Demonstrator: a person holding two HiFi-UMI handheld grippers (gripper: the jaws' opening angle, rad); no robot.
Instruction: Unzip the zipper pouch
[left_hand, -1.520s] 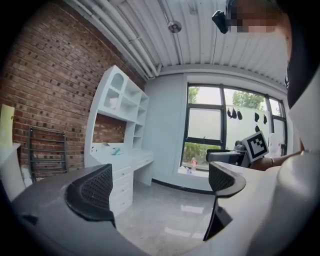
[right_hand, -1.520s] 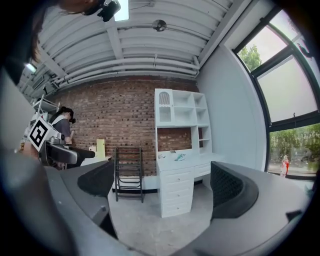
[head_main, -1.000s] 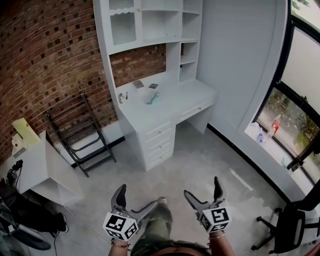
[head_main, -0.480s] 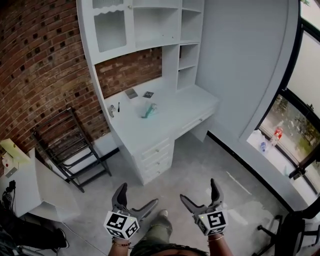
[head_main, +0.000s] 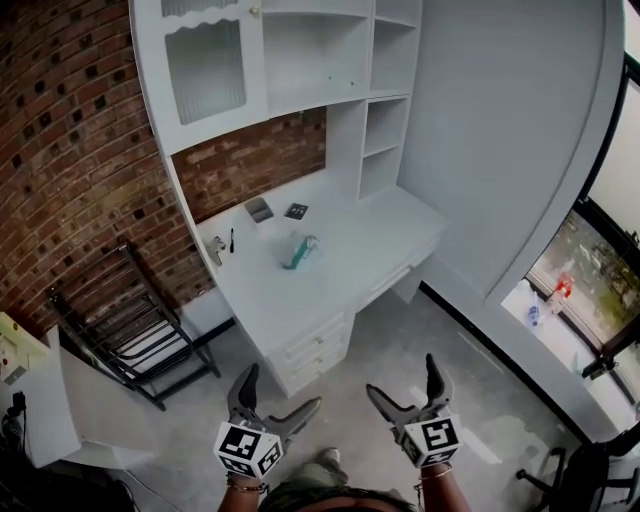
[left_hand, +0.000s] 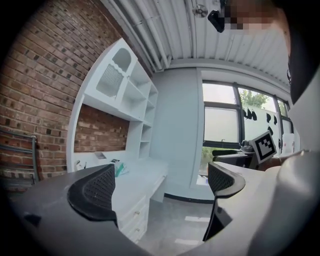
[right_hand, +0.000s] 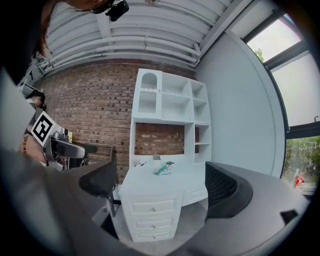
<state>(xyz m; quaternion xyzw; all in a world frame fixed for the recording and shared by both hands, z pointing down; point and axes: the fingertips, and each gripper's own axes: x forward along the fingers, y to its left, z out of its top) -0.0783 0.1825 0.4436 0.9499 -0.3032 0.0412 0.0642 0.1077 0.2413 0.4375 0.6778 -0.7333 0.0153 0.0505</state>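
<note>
Holding the left gripper (head_main: 281, 388) and right gripper (head_main: 402, 378) side by side, low above the grey floor (head_main: 470, 340), both spread wide open and clasping nothing between the jaws. Facing the white desk (head_main: 345, 262) well ahead, with the teal zipper pouch (head_main: 299, 250) lying on its top, far from both grippers.

left gripper (head_main: 272, 404), right gripper (head_main: 408, 394), jaws apart, empty

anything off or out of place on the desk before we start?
Nothing stands out. The pouch lies on the desk, a few small items sit near the back, and the drawers are shut. The left gripper and right gripper are open and empty.
</note>
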